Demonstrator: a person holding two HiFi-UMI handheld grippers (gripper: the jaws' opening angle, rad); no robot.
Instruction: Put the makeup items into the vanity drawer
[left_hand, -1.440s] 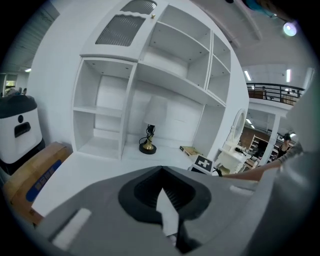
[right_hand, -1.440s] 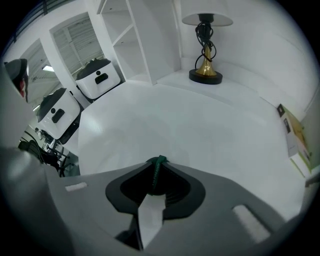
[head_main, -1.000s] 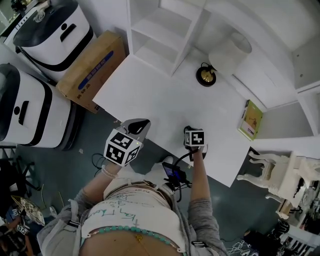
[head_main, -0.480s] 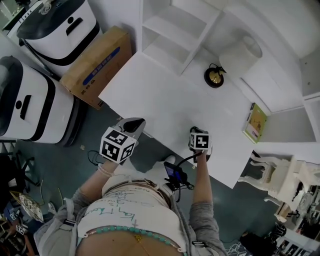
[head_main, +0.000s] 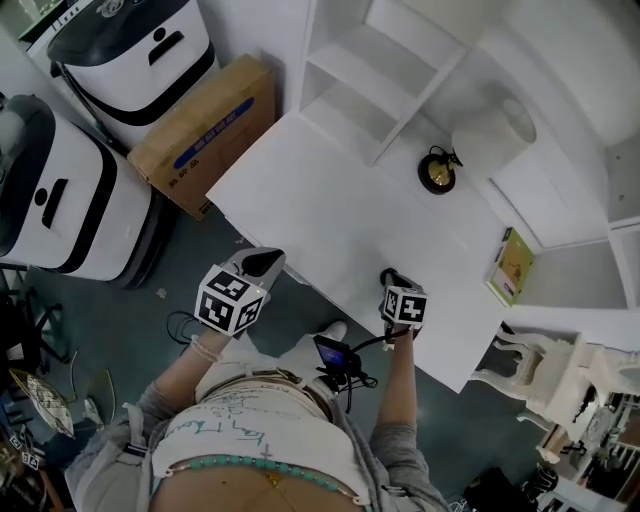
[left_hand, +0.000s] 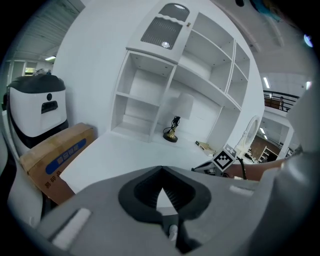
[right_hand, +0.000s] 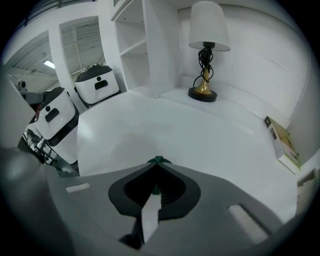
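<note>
The person stands at the near edge of the white vanity worktop (head_main: 340, 210). The left gripper (head_main: 268, 258) is held just off that edge towards the near-left corner, over the floor. The right gripper (head_main: 388, 277) sits above the edge itself, further right. In their own views both grippers have their jaws brought together tip to tip, with nothing clamped between them.

No makeup items can be seen in any view. The worktop carries only a black-and-brass lamp with a white shade (head_main: 438, 172) near the far edge and a thin yellow-green booklet (head_main: 513, 265) at the right edge.

The vanity drawer is not visible either. It probably sits under the near edge, below and ahead of the jaws, where the worktop's overhang would hide it. If so, the right gripper is the nearer one to it, and the drawer front would run left to right along that edge.

A brown cardboard box (head_main: 205, 130) lies on the floor beyond the left edge.
</note>
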